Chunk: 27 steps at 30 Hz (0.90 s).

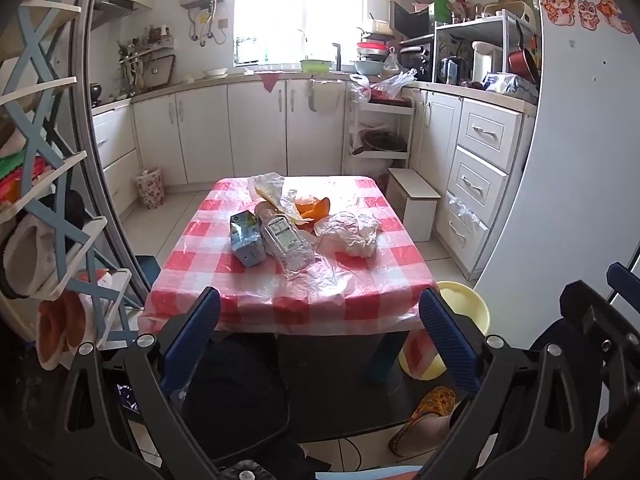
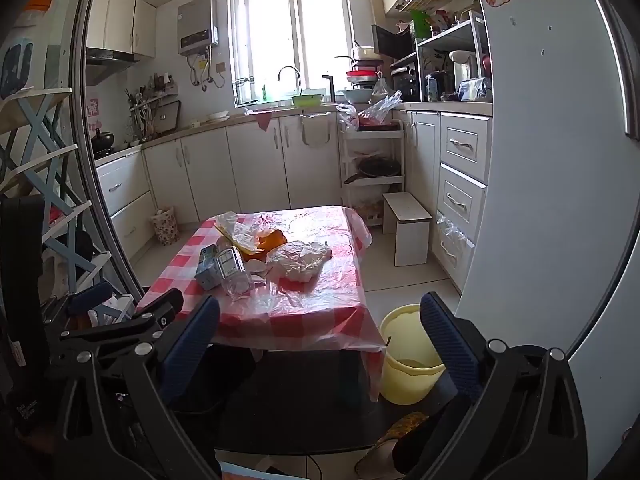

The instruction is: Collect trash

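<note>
Trash lies on a low table with a red-and-white checked cover (image 1: pixel 360 280) (image 2: pixel 320 304): a crushed clear plastic bottle (image 1: pixel 286 240) (image 2: pixel 234 270), a blue-green carton (image 1: pixel 246 240) (image 2: pixel 208 266), a crumpled white bag (image 1: pixel 352 232) (image 2: pixel 300 260), orange peel (image 1: pixel 314 208) (image 2: pixel 272 240) and a clear wrapper (image 1: pixel 266 184) (image 2: pixel 232 224). A yellow bucket (image 1: pixel 464 308) (image 2: pixel 404 356) stands on the floor right of the table. My left gripper (image 1: pixel 320 336) is open and empty, short of the table's near edge. My right gripper (image 2: pixel 320 344) is open and empty, also short of the table.
A white fridge (image 1: pixel 580 160) (image 2: pixel 540 160) stands on the right. A shelf rack (image 1: pixel 52 200) (image 2: pixel 44 200) is on the left. A white step stool (image 1: pixel 416 204) (image 2: pixel 408 228) and a floral bin (image 1: pixel 150 190) (image 2: pixel 166 226) stand behind the table. Slippers (image 1: pixel 424 420) lie on the floor.
</note>
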Available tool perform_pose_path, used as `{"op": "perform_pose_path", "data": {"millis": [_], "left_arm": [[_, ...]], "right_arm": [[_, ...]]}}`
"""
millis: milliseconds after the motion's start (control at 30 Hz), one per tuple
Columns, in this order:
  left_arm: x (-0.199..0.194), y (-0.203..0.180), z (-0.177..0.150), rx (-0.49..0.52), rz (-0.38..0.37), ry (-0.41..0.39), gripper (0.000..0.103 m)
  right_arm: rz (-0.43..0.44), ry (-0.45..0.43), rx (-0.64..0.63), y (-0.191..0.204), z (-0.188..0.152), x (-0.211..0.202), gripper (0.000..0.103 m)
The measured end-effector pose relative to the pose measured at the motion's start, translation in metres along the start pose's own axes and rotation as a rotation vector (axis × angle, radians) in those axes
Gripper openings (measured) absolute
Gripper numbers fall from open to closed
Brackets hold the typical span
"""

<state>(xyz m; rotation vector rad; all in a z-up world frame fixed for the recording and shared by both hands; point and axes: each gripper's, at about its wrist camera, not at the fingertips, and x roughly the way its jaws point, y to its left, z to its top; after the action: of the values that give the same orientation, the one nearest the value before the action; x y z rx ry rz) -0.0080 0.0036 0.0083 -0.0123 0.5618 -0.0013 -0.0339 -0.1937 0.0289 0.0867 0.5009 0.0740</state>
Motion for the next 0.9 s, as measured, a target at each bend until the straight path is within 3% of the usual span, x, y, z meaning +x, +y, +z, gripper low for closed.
{"op": "perform_pose_path", "data": {"millis": [900], "left_arm": [[0.0,0.012,-0.001,-0.054,0.002,-0.006,0.095]], "right_arm": [[-0.003,0.015,-0.021,0.003,-0.002,0.005,0.096]]}}
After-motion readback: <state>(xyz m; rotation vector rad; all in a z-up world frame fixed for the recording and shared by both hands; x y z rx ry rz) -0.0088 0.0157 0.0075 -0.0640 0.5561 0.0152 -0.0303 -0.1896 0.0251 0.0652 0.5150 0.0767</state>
